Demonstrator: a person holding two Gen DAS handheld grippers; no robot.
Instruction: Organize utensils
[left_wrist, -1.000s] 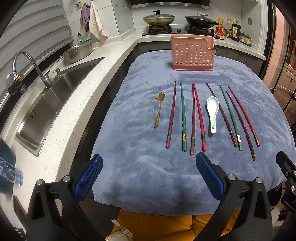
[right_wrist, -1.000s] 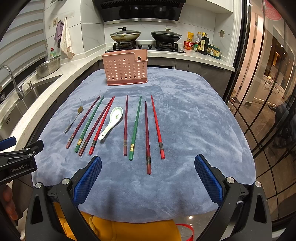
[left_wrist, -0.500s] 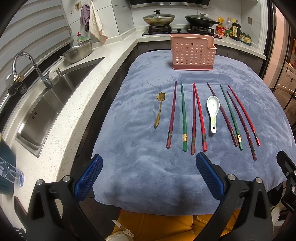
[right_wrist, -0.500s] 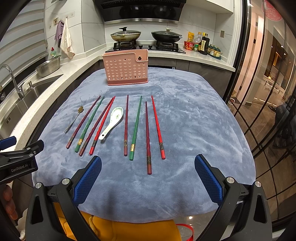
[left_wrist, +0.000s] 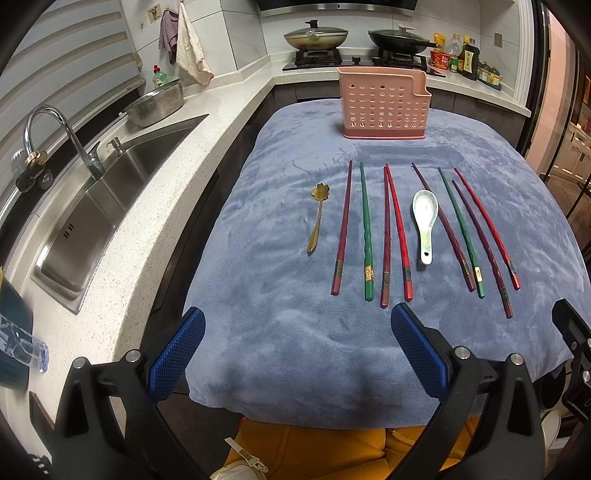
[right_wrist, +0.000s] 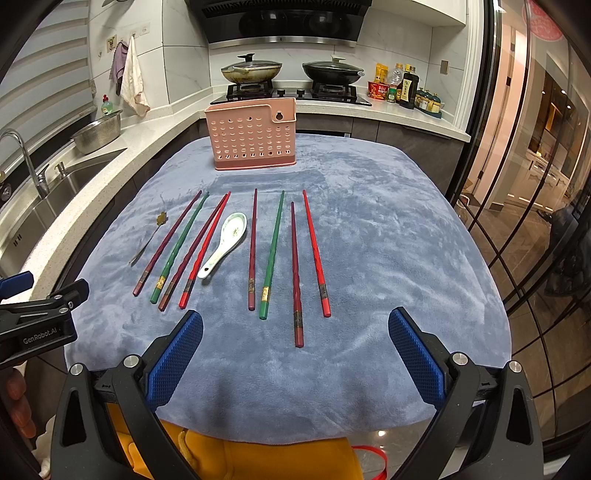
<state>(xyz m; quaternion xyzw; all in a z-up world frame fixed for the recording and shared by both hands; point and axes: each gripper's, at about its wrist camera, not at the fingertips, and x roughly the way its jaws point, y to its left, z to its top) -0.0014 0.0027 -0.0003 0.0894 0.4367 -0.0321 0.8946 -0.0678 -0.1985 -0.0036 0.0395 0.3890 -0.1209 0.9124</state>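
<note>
Eight chopsticks (right_wrist: 274, 254), a white spoon (right_wrist: 224, 243) and gold spoon (left_wrist: 317, 218) lie before the upright pink holder (right_wrist: 253, 138).

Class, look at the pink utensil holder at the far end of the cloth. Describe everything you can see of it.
The pink utensil holder looks like moulded plastic: a boxy, upright caddy whose front wall is pierced with rows of round holes. Its top rim steps up at one end, where a keyhole-shaped hanging slot shows in the right wrist view. A slightly wider base rests on the blue-grey cloth, beyond the row of chopsticks and spoons, touching none of them. No utensils rise above its rim; its inside is hidden.
</note>
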